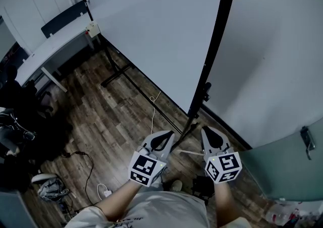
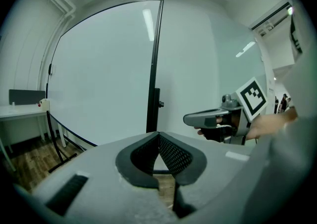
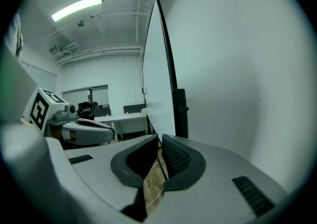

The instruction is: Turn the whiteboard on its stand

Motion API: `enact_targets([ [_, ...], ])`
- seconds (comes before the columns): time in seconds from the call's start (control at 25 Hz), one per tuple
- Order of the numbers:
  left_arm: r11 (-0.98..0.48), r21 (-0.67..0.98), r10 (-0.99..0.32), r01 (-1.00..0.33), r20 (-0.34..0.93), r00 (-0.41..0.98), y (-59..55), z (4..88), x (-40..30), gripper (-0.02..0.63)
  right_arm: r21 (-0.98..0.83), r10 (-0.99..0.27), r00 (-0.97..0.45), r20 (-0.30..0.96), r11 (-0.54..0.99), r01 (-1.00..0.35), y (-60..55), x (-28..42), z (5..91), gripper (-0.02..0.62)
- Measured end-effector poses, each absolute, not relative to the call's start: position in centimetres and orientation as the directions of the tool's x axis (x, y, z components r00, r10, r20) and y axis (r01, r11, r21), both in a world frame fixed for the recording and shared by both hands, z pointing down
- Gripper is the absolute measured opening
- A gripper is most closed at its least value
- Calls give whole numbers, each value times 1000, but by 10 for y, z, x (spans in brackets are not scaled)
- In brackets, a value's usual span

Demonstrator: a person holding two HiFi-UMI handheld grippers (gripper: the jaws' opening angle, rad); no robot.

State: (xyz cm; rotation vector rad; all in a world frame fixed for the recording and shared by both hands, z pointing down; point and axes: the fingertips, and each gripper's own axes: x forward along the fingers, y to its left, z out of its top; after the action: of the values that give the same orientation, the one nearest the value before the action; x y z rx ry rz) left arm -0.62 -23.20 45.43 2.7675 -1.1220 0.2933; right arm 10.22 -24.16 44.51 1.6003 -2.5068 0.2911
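Head view: a dark wood-plank floor (image 1: 116, 121), a white wall (image 1: 272, 60) on the right and a desk (image 1: 55, 45) at far left. The whiteboard (image 1: 151, 35) stands upright on its black stand (image 1: 211, 45). The left gripper (image 1: 164, 136) and right gripper (image 1: 209, 132) hover near, short of the post.

Left gripper view: jaws together and empty, with the board beyond them.

Right gripper view: jaws together and empty, with the board's edge beyond the tips.

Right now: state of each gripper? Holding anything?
Left gripper: closed, nothing between the jaws.
Right gripper: closed, nothing between the jaws.
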Motion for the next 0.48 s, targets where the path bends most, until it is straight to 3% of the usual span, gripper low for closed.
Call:
enact_targets([
  [0.36,-717,72,-667,-693,219,712,-265,453,2,11,-82,-892,-390,229,382,-921,-287,109,449,13],
  [0.48,-714,67,-671,-697,219,709,-274,453,3,11,-90,-890,-389,237,379,-921,-302,112,454,68],
])
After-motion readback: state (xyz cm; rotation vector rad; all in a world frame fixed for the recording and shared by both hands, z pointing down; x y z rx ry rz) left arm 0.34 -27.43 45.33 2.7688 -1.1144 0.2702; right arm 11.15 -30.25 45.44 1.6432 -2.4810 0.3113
